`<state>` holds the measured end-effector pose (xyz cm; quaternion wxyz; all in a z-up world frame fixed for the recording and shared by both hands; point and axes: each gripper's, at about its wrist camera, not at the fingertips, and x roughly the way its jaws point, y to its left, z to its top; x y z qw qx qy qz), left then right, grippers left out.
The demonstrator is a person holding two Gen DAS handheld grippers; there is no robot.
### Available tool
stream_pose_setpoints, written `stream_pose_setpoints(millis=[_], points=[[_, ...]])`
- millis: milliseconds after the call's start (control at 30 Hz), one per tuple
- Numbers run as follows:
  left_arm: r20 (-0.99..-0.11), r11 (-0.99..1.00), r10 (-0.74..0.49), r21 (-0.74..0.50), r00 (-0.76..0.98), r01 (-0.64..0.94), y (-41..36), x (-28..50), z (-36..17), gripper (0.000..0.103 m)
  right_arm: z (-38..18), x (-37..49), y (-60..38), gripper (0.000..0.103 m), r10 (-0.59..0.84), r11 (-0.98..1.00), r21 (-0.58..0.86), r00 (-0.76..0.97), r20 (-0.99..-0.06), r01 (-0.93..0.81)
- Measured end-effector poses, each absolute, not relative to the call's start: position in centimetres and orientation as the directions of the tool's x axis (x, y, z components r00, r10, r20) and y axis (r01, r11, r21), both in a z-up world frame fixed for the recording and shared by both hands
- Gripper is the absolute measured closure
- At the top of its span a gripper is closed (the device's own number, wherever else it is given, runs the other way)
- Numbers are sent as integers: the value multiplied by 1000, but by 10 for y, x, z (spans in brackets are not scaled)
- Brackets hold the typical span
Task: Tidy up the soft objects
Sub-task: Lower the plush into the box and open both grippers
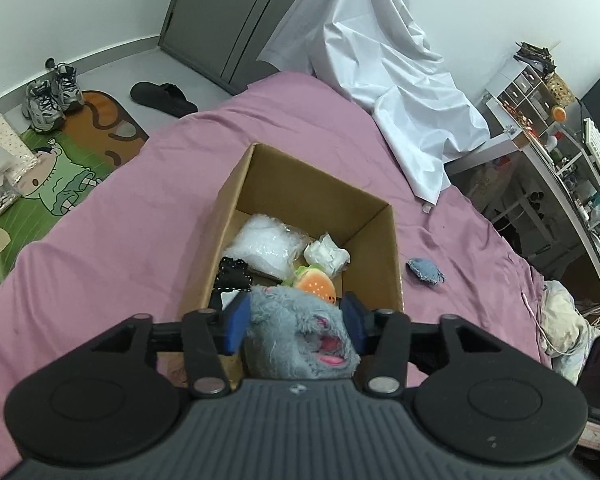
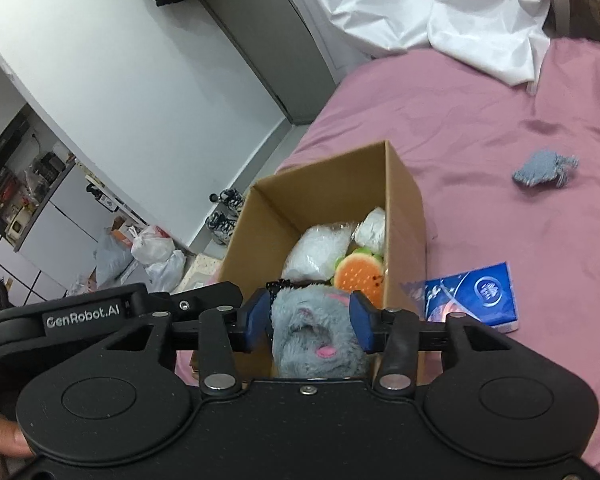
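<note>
A grey fluffy plush toy (image 1: 300, 332) with pink spots is gripped between the blue pads of my left gripper (image 1: 296, 322) above the near end of an open cardboard box (image 1: 260, 184). My right gripper (image 2: 310, 322) is also shut on the same grey plush (image 2: 316, 340) over the box (image 2: 404, 200). Inside the box lie an orange burger plush (image 1: 315, 285), a white bagged soft item (image 1: 266, 246), a white crumpled cloth (image 1: 327, 257) and a black item (image 1: 233, 276). A small blue-grey cloth (image 1: 425, 270) lies on the pink bed to the right of the box.
The box stands on a pink bedsheet (image 1: 120, 232). A blue tissue pack (image 2: 470, 294) lies beside the box. A white sheet (image 1: 400, 92) drapes the bed's far end. Shoes and a sandal lie on the floor at left; cluttered shelves stand at right.
</note>
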<state>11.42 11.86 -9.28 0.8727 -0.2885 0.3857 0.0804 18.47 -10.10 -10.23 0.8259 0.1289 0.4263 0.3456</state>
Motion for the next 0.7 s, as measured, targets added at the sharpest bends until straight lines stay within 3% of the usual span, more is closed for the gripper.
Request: stream_pose_setpoints(millis=[267, 700], points=[[-705, 861, -17, -371, 709, -349, 98, 114, -73, 27, -88, 181, -131, 24, 679, 733, 499, 454, -577, -462], [-708, 911, 39, -265, 705, -317, 63, 131, -60, 20, -101, 194, -184, 20, 630, 776, 471, 508, -587, -419]])
